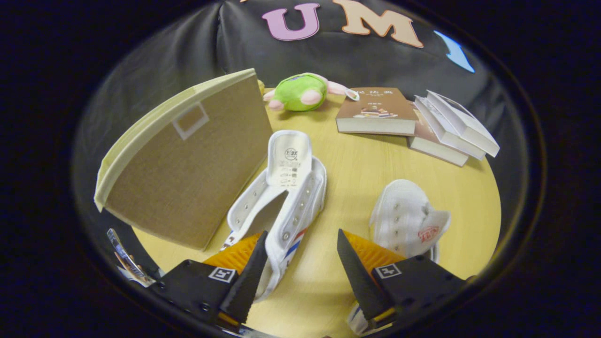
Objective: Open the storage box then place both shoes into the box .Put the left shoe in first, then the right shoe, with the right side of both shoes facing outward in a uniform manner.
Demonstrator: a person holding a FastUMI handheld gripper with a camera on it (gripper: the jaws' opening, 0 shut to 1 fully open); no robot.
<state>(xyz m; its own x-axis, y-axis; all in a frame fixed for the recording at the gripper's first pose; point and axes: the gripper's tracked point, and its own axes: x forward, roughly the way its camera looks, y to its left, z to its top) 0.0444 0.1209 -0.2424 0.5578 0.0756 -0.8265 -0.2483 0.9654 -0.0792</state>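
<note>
Tongs [300, 267] spread at bottom centre beside one white shoe [277, 206]; best closed squarely on its side wall before lifting toward box [183, 164].

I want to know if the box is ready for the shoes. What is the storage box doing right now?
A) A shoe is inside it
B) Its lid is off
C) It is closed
C: the storage box still has its lid on, and both white shoes lie on the table beside it, one partly between the open fingers.
</note>
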